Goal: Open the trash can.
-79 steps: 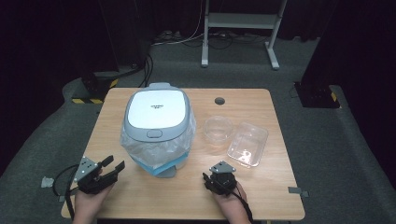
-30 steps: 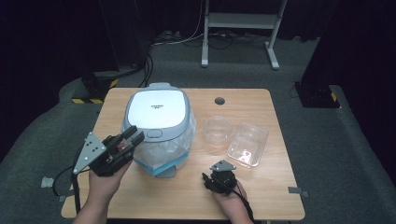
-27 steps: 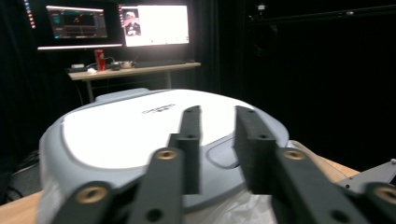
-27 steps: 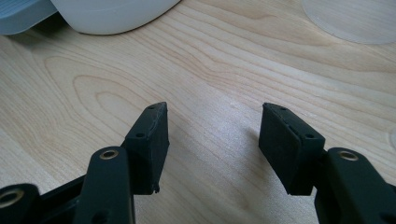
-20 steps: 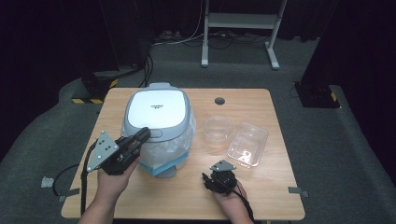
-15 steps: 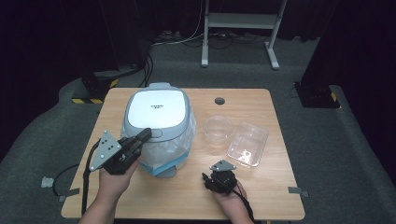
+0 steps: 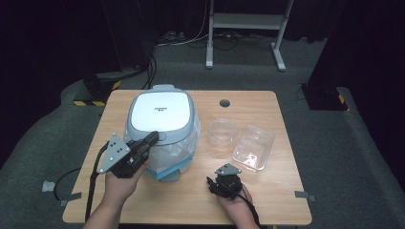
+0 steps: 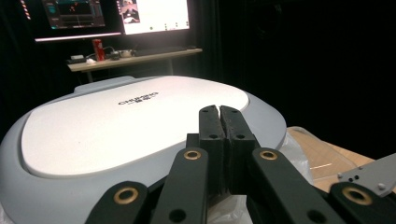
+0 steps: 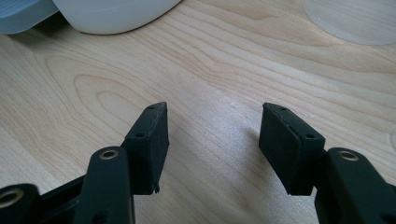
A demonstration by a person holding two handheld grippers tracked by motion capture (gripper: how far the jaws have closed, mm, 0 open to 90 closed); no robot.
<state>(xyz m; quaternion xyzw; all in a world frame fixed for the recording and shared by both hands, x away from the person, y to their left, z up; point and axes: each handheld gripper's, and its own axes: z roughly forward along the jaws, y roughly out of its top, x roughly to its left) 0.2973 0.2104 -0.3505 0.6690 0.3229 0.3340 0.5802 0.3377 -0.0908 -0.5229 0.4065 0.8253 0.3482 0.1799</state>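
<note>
While your left gripper point(image 7: 152, 139) hovers at the near-left rim of the rice cooker point(image 7: 162, 110), its two black jaws stand pressed flat together with nothing between them, having just closed on empty air. In the left gripper view those joined jaws point at the near edge of the cooker's white lid point(image 8: 135, 116) (whether the tips touch it cannot be told). The cooker sits left of centre on the wooden table point(image 7: 267, 107), its lid down, its lower body wrapped in clear plastic film point(image 7: 174, 152) above a pale blue base point(image 7: 168, 175).

Your right gripper point(image 7: 220, 183) rests low at the near edge of the table, right of the cooker and well apart from it. Its jaws stand moderately wide and hold nothing; in the right gripper view only bare wood grain lies between the two pads point(image 9: 154, 140).

To the right of the cooker a round clear bowl point(image 7: 224, 131) sits on the table, and just beside it, nearer and farther right, a rectangular clear container point(image 7: 253, 147). A small dark hole point(image 7: 224, 103) marks the tabletop toward its far edge. A cable point(image 7: 93, 179) trails from your left gripper down off the near-left side of the table.
</note>
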